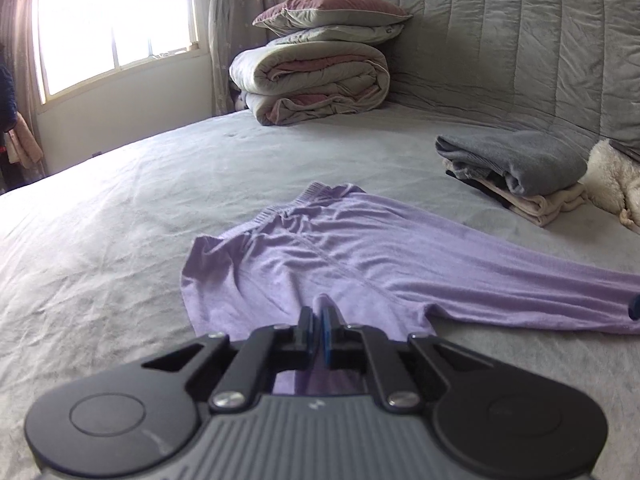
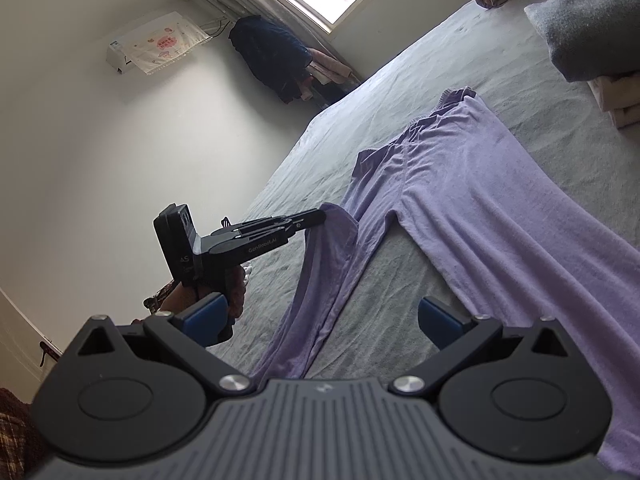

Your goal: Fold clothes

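At the far left a bright window [image 1: 116,20] lights the room, with dark clothing hanging [image 2: 272,56] beside it and a covered wall unit [image 2: 154,42] on the side wall. Next along, a pillow [image 1: 332,10] tops a folded duvet [image 1: 312,80] against the grey headboard [image 1: 520,40]. The purple trousers [image 1: 360,256] lie spread on the bed [image 1: 120,220], waistband toward the duvet. The left gripper [image 2: 322,214] is pinched tight on one trouser leg, lifting its fabric off the sheet — the other leg lies flat. The right gripper [image 2: 320,320] hangs wide apart, holding nothing, over the raised leg. Further right sits a stack of folded clothes [image 1: 516,172], just beside a fluffy white thing [image 1: 612,184] — both near the trousers' far side.
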Demonstrator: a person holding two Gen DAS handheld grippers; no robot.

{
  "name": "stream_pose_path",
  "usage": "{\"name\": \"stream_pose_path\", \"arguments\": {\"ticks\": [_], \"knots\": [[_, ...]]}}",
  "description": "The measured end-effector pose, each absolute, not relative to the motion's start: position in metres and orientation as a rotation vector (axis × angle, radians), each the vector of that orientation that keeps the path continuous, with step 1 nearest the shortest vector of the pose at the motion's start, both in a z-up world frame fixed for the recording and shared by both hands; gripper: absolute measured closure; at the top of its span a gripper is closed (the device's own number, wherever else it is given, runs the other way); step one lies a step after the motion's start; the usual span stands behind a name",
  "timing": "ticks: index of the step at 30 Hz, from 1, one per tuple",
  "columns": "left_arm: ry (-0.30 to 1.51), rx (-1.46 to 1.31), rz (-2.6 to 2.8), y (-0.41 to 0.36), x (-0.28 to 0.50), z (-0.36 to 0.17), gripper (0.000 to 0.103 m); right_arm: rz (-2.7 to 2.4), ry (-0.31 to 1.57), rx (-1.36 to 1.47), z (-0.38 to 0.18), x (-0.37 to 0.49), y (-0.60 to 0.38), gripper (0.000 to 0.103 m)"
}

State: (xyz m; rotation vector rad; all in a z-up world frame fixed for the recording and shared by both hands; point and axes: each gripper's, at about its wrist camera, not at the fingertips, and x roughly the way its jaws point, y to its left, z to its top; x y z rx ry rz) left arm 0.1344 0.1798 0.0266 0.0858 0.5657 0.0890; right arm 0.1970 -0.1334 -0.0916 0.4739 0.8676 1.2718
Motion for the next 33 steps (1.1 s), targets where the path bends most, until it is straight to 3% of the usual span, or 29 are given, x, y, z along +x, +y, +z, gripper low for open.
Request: {"name": "stream_pose_path", "arguments": {"ticks": [9,17,20,23,33], "knots": [[0.438,0.086,0.176,0.22,0.199,0.06,0.099,1.251,0.92,0.528,-0.102,0.207,-0.133,0.0],[0.43,0.069,0.179,0.239,0.243,0.053,0.098,1.205,1.007,0.584,-0.115,0.218,-0.131,0.0],[0.46,0.101,0.225,0.243,0.253,0.04,0.094,1.21,1.012,0.567,-0.116,0.218,-0.129,0.0],[0.454,0.145,0.302,0.245,0.25,0.034,0.069,1.212,1.006,0.533,-0.116,0.216,-0.126,0.0],[0.558,0.149,0.281,0.238,0.188,0.025,0.062,1.191,0.923,0.436,-0.108,0.208,-0.127,0.0]]}}
